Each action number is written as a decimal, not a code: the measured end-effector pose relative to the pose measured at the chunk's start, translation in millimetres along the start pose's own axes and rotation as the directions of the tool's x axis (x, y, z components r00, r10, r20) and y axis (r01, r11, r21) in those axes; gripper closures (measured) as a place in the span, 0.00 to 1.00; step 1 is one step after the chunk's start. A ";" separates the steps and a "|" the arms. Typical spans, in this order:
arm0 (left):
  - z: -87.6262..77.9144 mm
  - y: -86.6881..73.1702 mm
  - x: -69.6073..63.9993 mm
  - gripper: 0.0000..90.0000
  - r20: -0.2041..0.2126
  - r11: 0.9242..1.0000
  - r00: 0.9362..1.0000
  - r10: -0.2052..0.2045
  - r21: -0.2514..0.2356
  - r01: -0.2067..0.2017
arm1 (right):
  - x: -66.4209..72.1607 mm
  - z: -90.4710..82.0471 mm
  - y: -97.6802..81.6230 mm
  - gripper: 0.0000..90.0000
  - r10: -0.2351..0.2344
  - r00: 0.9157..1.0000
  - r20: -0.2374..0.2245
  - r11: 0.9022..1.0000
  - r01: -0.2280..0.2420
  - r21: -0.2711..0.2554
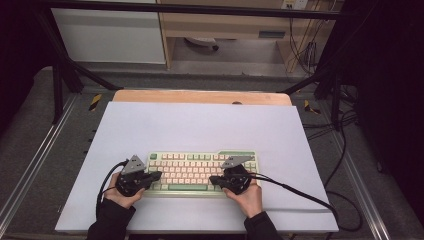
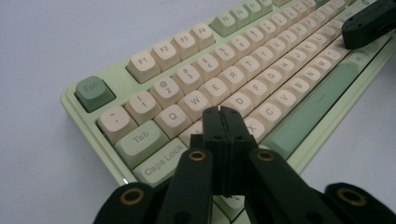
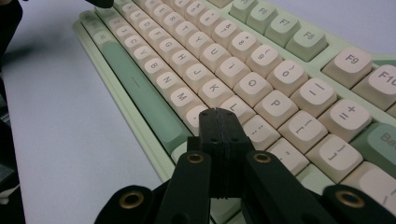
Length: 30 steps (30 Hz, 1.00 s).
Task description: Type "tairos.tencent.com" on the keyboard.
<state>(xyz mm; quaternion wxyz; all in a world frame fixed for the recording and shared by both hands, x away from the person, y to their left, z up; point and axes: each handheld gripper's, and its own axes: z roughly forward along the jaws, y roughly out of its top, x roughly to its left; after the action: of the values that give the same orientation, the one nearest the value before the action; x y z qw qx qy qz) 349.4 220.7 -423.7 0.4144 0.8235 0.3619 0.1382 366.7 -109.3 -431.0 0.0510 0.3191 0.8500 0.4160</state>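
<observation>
With both the left gripper [image 2: 223, 112] and right gripper [image 3: 217, 114] clamped empty over the keyboard [image 1: 200, 170], a blunt tip may press two keys together.

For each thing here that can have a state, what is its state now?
left tool: shut, nothing between the jaws, tip over the keyboard's left-hand keys.
right tool: shut, nothing between the jaws, tip over the right-hand keys.
keyboard: lying flat, keys up, on the white sheet.
</observation>
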 end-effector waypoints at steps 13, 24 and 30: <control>-0.7 0.3 -0.2 1.00 0.003 1.000 1.000 0.000 -0.003 0.000 | -0.3 -7.8 1.7 1.00 -0.009 1.000 0.012 1.000 0.009 -0.008; -0.3 1.2 -2.0 1.00 0.008 1.000 1.000 0.004 -0.004 -0.004 | -8.1 -20.5 -2.9 1.00 0.016 0.999 0.030 1.000 -0.015 -0.027; 0.0 2.1 -3.1 0.99 0.009 1.000 1.000 0.006 -0.007 -0.006 | -11.2 -24.7 -7.6 1.00 0.025 0.999 0.034 0.999 -0.024 -0.027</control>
<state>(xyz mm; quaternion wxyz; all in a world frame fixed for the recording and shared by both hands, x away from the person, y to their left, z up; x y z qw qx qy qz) 348.2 217.7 -421.8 0.4183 0.8238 0.3573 0.1371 363.0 -135.9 -422.6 0.0647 0.3360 0.8393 0.4225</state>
